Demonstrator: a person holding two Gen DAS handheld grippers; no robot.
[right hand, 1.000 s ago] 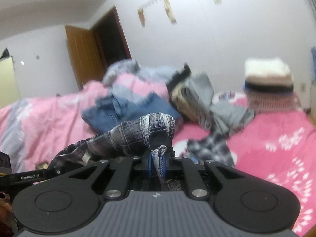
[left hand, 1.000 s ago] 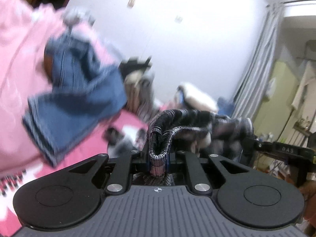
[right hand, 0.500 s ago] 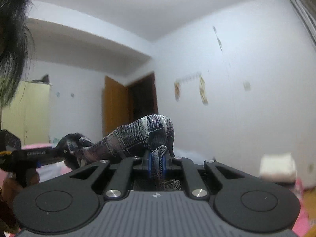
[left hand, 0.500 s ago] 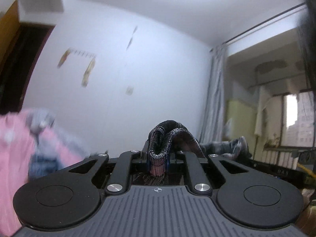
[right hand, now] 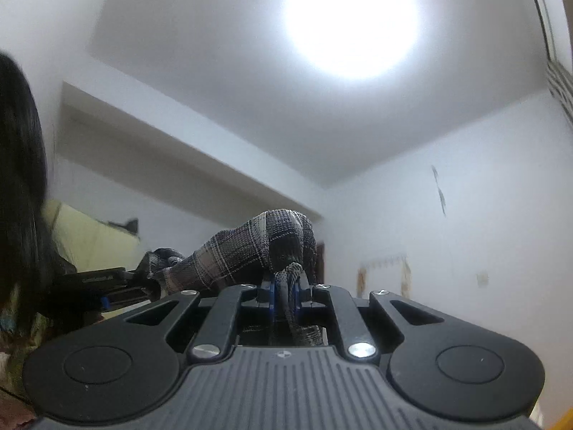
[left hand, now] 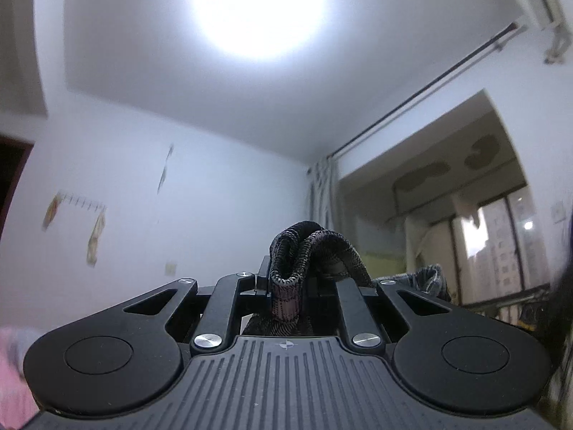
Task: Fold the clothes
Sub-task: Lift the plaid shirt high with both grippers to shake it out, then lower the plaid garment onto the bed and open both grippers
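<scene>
Ceiling light (left hand: 259,10) overhead; plaid garment (right hand: 250,251) apparently spans sideways.

The right hand-held gripper (right hand: 284,295) pinches a fold of plaid garment (right hand: 247,251), tilted up toward the ceiling light (right hand: 351,21).

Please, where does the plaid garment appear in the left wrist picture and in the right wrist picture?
Left wrist: plaid garment at lower centre, pinched in the left claw.
Right wrist: it drapes from centre toward the left, pinched in the right claw.
Shared landmark: the bright ceiling light.
</scene>
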